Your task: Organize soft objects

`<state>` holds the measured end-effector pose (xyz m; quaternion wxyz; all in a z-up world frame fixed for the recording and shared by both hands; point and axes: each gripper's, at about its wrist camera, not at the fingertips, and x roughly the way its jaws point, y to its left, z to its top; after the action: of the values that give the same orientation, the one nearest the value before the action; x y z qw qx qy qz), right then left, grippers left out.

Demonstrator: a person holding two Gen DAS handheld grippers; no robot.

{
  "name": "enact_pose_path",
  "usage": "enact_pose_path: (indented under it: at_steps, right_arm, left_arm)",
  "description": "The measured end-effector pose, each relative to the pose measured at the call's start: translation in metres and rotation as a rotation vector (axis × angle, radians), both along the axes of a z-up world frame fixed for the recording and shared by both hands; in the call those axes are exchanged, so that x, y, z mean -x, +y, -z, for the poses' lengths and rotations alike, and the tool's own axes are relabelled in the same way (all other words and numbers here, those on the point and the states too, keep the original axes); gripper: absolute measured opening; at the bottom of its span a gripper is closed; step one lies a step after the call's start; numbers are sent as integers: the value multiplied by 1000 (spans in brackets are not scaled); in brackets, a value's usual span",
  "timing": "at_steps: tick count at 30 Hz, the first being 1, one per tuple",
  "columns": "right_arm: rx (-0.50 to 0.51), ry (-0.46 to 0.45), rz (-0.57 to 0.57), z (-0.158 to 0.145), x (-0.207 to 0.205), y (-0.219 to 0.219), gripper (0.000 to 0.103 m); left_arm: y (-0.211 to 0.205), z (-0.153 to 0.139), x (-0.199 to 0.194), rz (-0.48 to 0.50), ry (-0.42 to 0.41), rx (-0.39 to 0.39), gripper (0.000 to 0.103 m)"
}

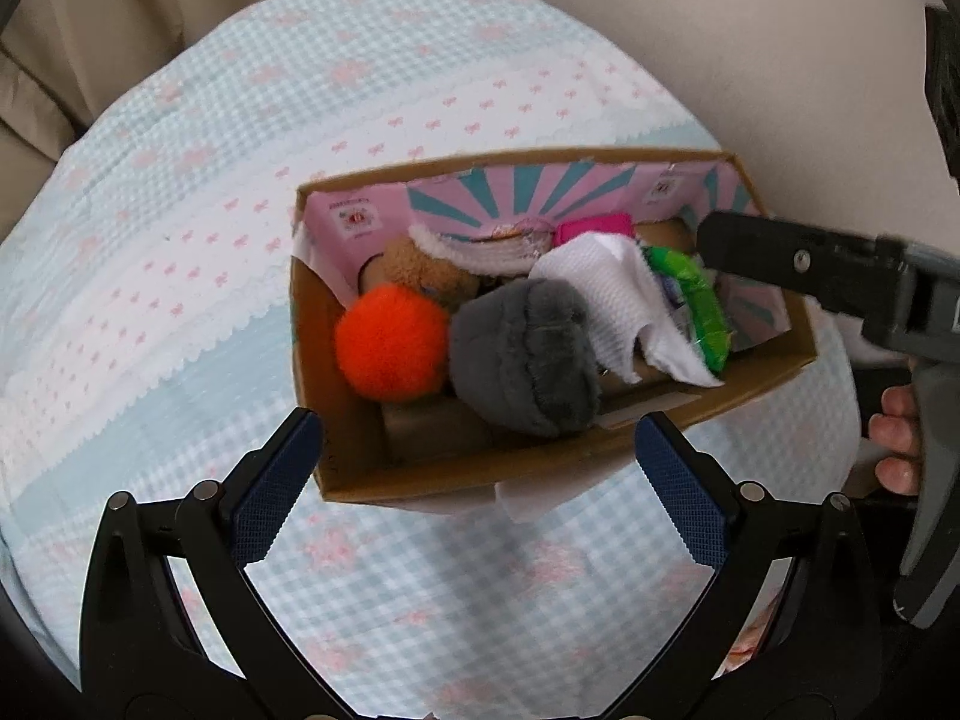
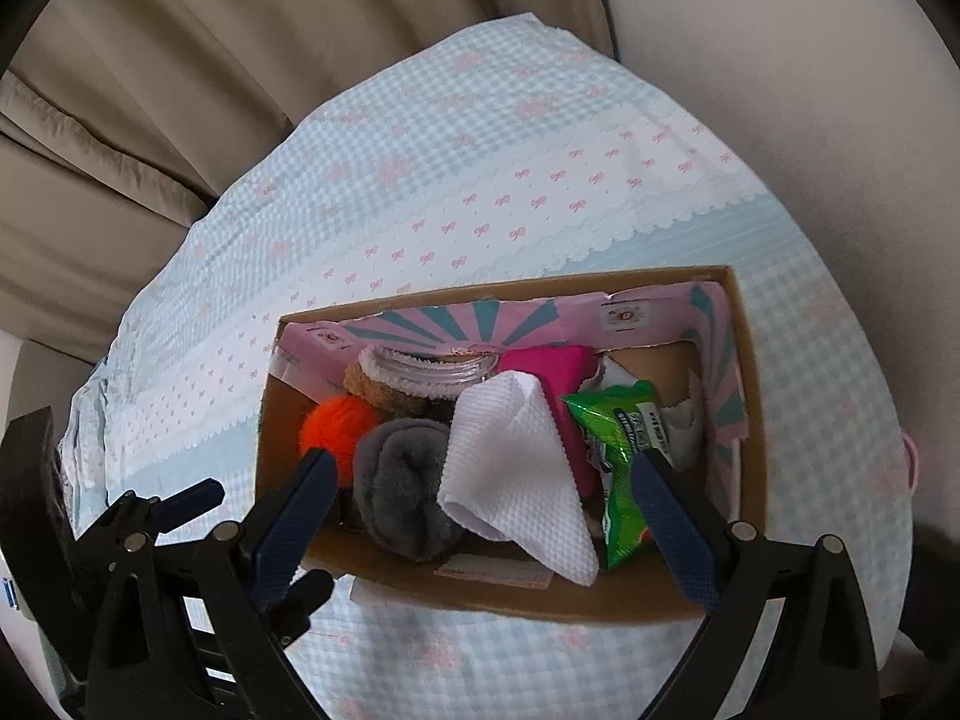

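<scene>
A cardboard box (image 1: 540,474) (image 2: 510,600) stands on a checked tablecloth. Inside lie an orange pompom (image 1: 393,342) (image 2: 336,420), a grey plush (image 1: 528,354) (image 2: 402,480), a white cloth (image 1: 612,294) (image 2: 510,468), a green wipes pack (image 1: 699,300) (image 2: 618,450), a brown plush (image 1: 426,267) (image 2: 384,393) and a pink item (image 1: 591,231) (image 2: 558,366). My left gripper (image 1: 477,486) is open and empty at the box's near wall. My right gripper (image 2: 480,522) is open and empty over the box; it also shows in the left wrist view (image 1: 798,258).
The table with the blue-and-pink checked cloth (image 1: 180,240) (image 2: 420,210) fills both views. Beige curtains (image 2: 180,90) hang behind it and a pale wall (image 2: 810,90) stands at the right.
</scene>
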<state>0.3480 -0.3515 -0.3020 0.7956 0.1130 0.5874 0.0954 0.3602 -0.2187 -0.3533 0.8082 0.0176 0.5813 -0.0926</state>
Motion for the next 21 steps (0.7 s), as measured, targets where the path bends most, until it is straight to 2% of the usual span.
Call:
enact_pose_path:
  at_steps: [7,11,14,21]
  right_arm:
    - [106,-107,-32,-55,22,13,97]
    - [136,-198,-21,-109,47,26,97]
    - [160,-264,-3,-152,69,40,97]
    - [210,-426,44,-243,129,81,98]
  left_arm:
    - [14,-59,17,5,-99,36,103]
    - [31,-106,36,12,-166,49,103]
    - [51,-149,57,8,-232,60,103]
    - [102,-254,114,-16,-446,101,103]
